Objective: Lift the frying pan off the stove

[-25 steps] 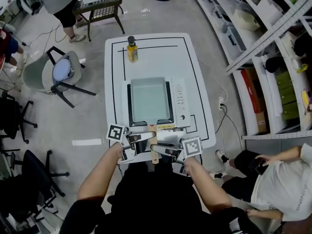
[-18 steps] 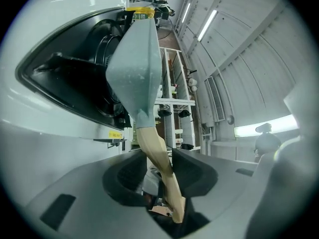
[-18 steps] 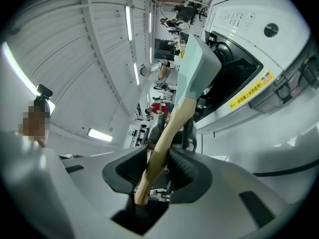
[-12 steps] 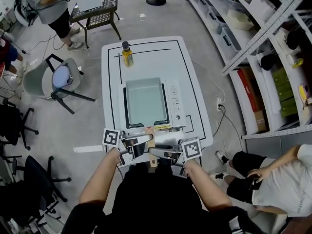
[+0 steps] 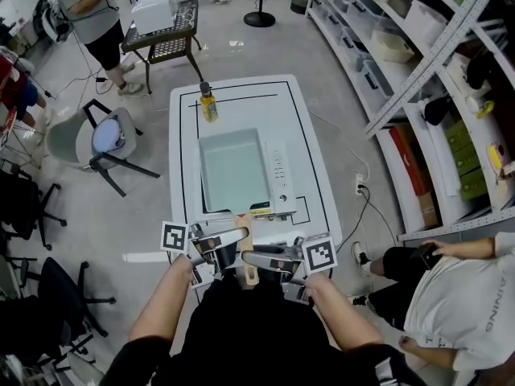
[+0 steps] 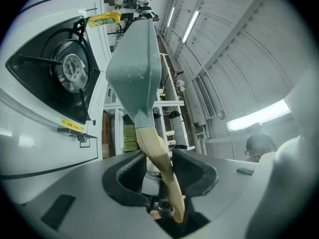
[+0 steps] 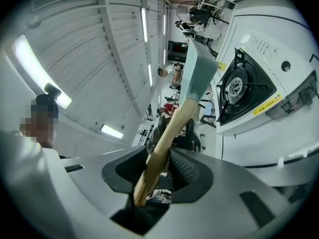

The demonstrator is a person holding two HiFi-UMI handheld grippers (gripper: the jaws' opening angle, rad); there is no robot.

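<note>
Both grippers sit on the frying pan's [image 5: 233, 170] wooden handle [image 5: 245, 236]: left gripper [image 6: 158, 163] jaws clamp it, right gripper [image 7: 159, 166] jaws are opening with it between them, pan raised clear above the stove [image 5: 278, 175] on the counter [image 5: 310, 135].

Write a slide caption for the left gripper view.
Left gripper holds the wooden handle, frying pan raised clear of the stove.

I log the stove [image 5: 278, 175] mid-worktop [image 5: 310, 135], toward my edge. Frying pan [image 5: 233, 171] above it, clear of the burner [image 6: 70, 68], handle toward me. Bottle [image 5: 208, 103] behind the stove, far left. Chair [image 5: 92, 139] left of worktop; shelving [image 5: 434, 71] right; small table [image 5: 165, 22] beyond, left; person [image 5: 451, 296] near right.
</note>
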